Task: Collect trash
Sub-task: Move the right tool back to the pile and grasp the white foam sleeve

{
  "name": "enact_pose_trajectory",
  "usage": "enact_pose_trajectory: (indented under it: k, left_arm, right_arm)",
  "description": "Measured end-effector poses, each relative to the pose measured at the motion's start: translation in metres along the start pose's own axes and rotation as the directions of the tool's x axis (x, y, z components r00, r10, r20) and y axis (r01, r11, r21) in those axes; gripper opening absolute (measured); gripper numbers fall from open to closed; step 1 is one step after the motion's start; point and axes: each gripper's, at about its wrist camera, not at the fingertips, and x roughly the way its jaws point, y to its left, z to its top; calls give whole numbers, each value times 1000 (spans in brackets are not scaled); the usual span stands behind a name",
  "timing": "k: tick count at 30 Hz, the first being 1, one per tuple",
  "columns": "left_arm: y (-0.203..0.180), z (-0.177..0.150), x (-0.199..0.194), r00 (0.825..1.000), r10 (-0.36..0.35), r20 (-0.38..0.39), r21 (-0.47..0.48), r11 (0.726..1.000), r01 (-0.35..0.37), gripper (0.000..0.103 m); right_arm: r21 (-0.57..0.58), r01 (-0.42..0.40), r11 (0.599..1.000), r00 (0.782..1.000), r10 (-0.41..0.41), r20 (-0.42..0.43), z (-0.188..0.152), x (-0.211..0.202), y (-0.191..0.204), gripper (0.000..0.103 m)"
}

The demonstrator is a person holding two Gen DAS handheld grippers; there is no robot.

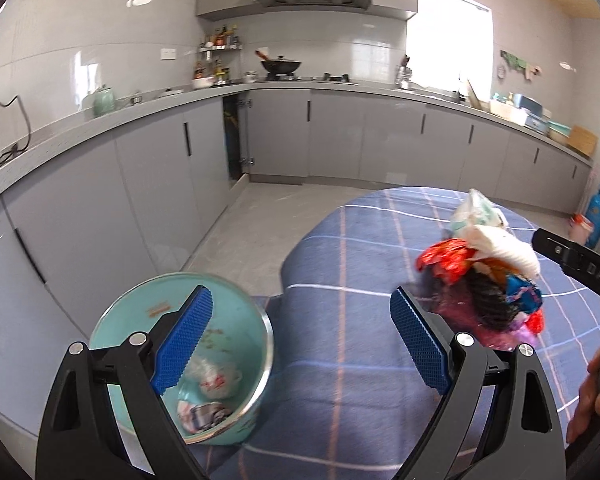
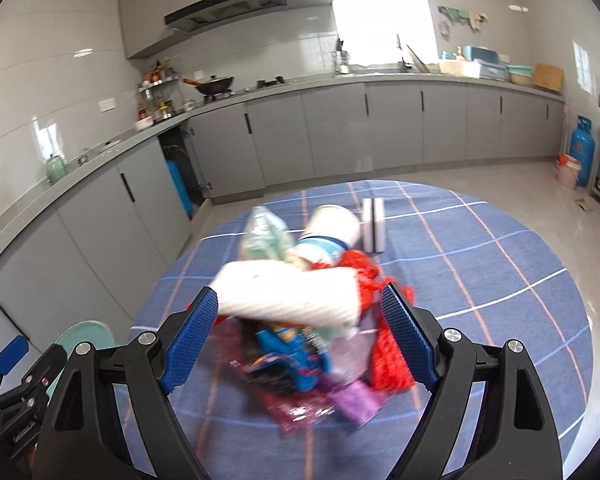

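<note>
A heap of trash (image 2: 300,332) lies on the round table with the blue checked cloth (image 2: 480,280): a white ribbed wad, red wrappers, blue and purple packets, a paper cup (image 2: 332,228) and a clear bag. My right gripper (image 2: 300,336) is open, its blue pads on either side of the heap. My left gripper (image 1: 300,344) is open and empty, over the table's left edge. The heap shows in the left wrist view (image 1: 488,276) behind the right pad. A teal trash bin (image 1: 236,320) stands on the floor beside the table, with crumpled trash inside.
A white block (image 2: 374,230) lies on the cloth behind the heap. Grey kitchen cabinets (image 1: 340,136) and a counter run along the walls. One cabinet door stands open (image 1: 234,140). A blue gas cylinder (image 2: 582,148) stands at the far right.
</note>
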Motion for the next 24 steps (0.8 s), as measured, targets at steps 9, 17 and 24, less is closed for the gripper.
enact_pose_trajectory:
  k: [9, 17, 24]
  left_arm:
    - [-34, 8, 14, 1000, -26, -10, 43, 999, 26, 89]
    - [-42, 7, 27, 999, -20, -40, 55, 998, 22, 89]
    - [-50, 7, 34, 998, -30, -53, 68, 997, 33, 89]
  right_arm:
    - [99, -45, 994, 992, 57, -114, 9, 44, -27, 87]
    - [93, -70, 993, 981, 86, -172, 1, 62, -21, 56]
    - [76, -59, 995, 994, 66, -93, 1, 39, -26, 37]
